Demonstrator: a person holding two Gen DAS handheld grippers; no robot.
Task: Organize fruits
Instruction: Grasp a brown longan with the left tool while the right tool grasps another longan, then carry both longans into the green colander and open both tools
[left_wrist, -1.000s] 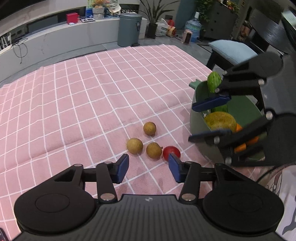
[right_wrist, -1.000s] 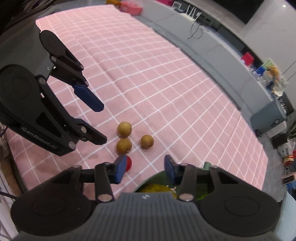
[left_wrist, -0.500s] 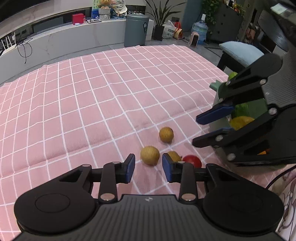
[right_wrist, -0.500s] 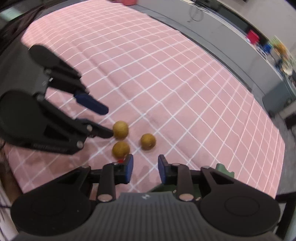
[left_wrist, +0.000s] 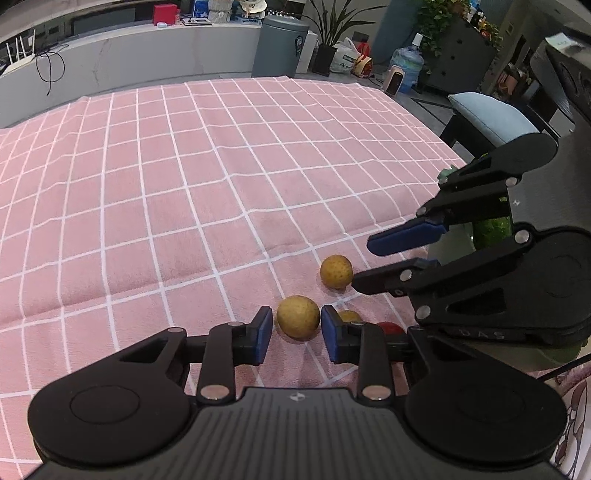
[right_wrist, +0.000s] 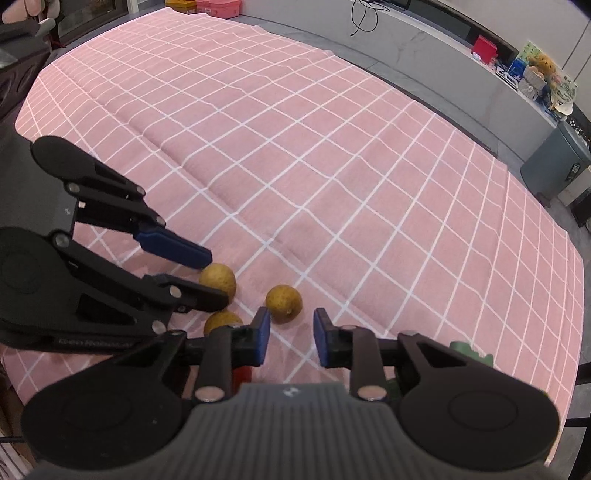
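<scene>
Three small tan round fruits and a red one lie on the pink checked cloth. In the left wrist view my left gripper (left_wrist: 296, 328) is open, its blue pads on either side of the nearest tan fruit (left_wrist: 298, 316) with small gaps. A second tan fruit (left_wrist: 336, 271) lies beyond, a third (left_wrist: 349, 316) and the red fruit (left_wrist: 388, 327) peek behind the right finger. My right gripper (right_wrist: 291, 334) is open just short of a tan fruit (right_wrist: 283, 303). It also shows in the left wrist view (left_wrist: 384, 258). The green bowl (left_wrist: 491, 229) is mostly hidden behind it.
The pink cloth (left_wrist: 184, 184) stretches far and left. A chair with a blue cushion (left_wrist: 491, 118) stands past the table's right edge. A grey bin (left_wrist: 280, 46) and a low counter lie beyond the table. The bowl's rim shows at the right wrist view's lower right (right_wrist: 469, 350).
My left gripper moved forward and narrowed around the nearest tan fruit. My right gripper swung away from the bowl toward the fruits and narrowed its opening.
</scene>
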